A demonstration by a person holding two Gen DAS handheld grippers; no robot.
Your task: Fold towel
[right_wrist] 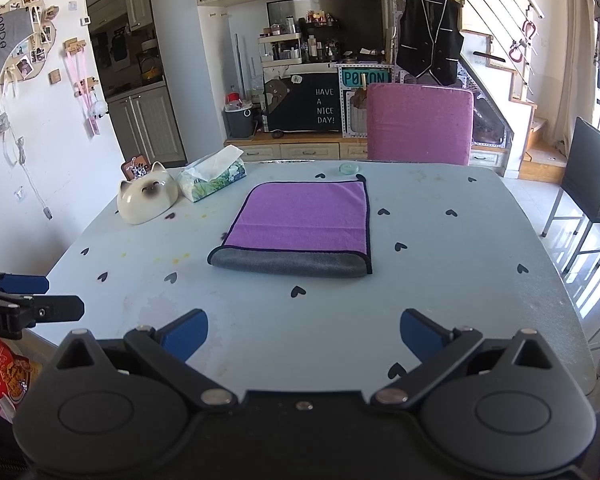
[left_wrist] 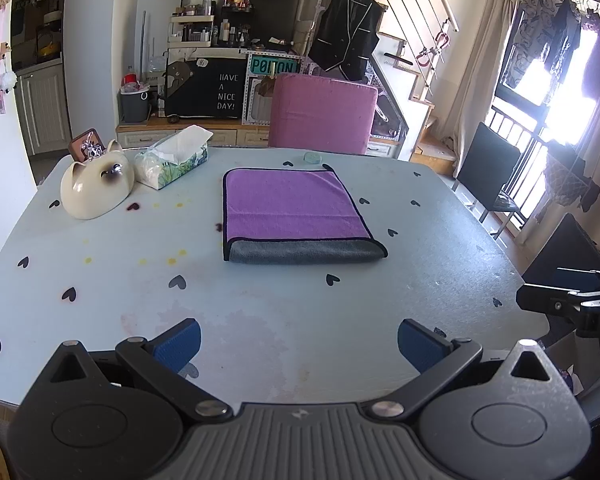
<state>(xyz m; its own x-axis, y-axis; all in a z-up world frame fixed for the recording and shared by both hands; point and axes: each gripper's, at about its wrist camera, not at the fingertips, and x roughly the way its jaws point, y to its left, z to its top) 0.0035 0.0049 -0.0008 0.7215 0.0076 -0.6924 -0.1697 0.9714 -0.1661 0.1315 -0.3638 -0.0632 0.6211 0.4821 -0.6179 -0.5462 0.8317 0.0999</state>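
My pale blue table (left_wrist: 100,280) with black hearts, cat-shaped ceramic bowl (left_wrist: 96,188), tissue pack (left_wrist: 174,162), pink chair (left_wrist: 322,110) behind, small round coaster (left_wrist: 313,157).

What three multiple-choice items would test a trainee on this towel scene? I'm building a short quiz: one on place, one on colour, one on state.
1. The tissue pack lies where?
A. beside the cat-shaped dish
B. on the towel
C. on the pink chair

2. The towel shows which top colour?
A. green
B. purple
C. white

3. The jaws of both grippers are?
A. shut on the towel
B. open, empty
C. shut, empty

Answers: 1 A, it sits just right of the dish; 2 B, purple above a grey edge; 3 B, left gripper and right gripper show spread pads over bare table.
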